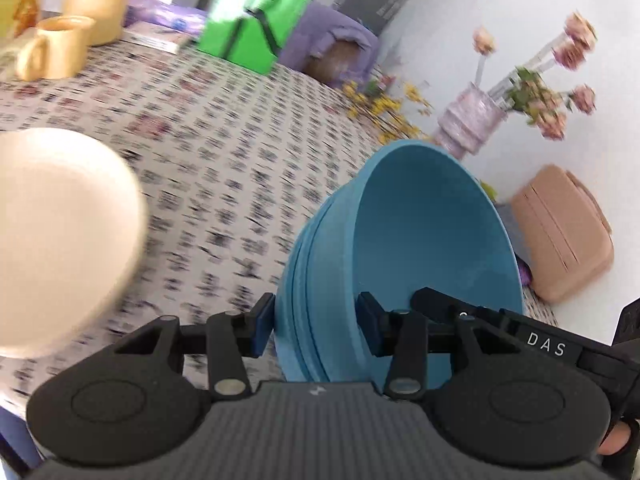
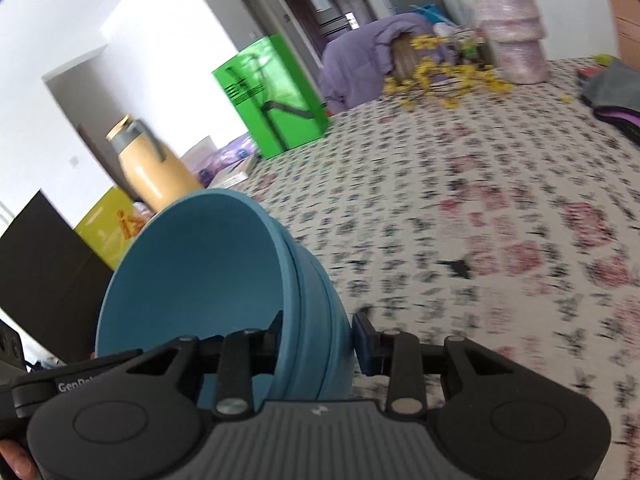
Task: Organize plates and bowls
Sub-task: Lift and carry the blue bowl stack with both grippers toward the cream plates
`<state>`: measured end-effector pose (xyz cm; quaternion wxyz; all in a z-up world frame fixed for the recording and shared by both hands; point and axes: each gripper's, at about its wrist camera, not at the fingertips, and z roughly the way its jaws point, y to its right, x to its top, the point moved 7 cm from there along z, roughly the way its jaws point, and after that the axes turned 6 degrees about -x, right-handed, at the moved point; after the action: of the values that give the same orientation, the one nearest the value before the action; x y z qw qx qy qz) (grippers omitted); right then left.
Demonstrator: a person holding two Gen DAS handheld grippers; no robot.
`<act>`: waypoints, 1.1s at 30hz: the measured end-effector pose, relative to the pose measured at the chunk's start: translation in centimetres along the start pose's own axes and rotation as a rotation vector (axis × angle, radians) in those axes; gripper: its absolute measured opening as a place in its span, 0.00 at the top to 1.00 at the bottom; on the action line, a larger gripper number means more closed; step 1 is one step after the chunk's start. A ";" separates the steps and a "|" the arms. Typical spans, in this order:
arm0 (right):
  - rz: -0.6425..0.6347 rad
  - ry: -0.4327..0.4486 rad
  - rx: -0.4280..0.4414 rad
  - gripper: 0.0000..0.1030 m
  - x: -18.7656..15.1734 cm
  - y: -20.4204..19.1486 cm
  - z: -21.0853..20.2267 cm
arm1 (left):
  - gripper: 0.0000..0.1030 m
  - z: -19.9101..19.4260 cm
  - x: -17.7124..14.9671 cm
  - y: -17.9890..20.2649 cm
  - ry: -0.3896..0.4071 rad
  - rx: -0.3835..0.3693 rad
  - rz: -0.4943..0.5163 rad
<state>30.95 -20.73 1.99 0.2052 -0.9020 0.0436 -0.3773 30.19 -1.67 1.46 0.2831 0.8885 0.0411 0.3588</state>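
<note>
In the left wrist view the left gripper (image 1: 316, 330) pinches the rim of stacked blue bowls (image 1: 400, 264) held tilted above the patterned desk (image 1: 224, 168) beside a cream bowl (image 1: 60, 240), and in the right wrist view the right gripper (image 2: 320, 340) pinches the stack's (image 2: 224, 280) opposite rim.

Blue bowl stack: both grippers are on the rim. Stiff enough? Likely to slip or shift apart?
The blue bowl stack probably stays stiff: its wall shows no bending between the left gripper or right gripper. Its matte surface suggests moderate grip, though the tilted hold may let it pivot. Visible seams show several nested bowls, so the inner ones could shift.
</note>
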 end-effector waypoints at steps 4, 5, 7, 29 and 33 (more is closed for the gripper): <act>-0.058 -0.023 0.038 0.68 0.5 -4.4 1.8 | 0.57 -2.5 1.6 -3.4 0.059 0.038 -0.049; -0.073 -0.028 0.050 0.68 0.5 -5.5 2.3 | 0.57 -3.1 1.9 -4.1 0.073 0.047 -0.060; -0.109 -0.040 0.073 0.68 0.7 -7.9 3.3 | 0.57 -4.5 2.6 -6.0 0.102 0.068 -0.090; -0.239 -0.214 0.162 0.68 -1.5 -22.4 12.3 | 0.56 -10.2 5.3 -19.4 0.161 0.213 -0.281; -0.234 -0.226 0.146 0.68 -1.5 -22.3 12.5 | 0.56 -9.8 5.4 -19.8 0.149 0.198 -0.281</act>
<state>36.95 4.17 2.10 0.2285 -0.9203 -0.1127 -0.2970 30.32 21.03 -0.05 0.2378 0.8685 0.2206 0.3749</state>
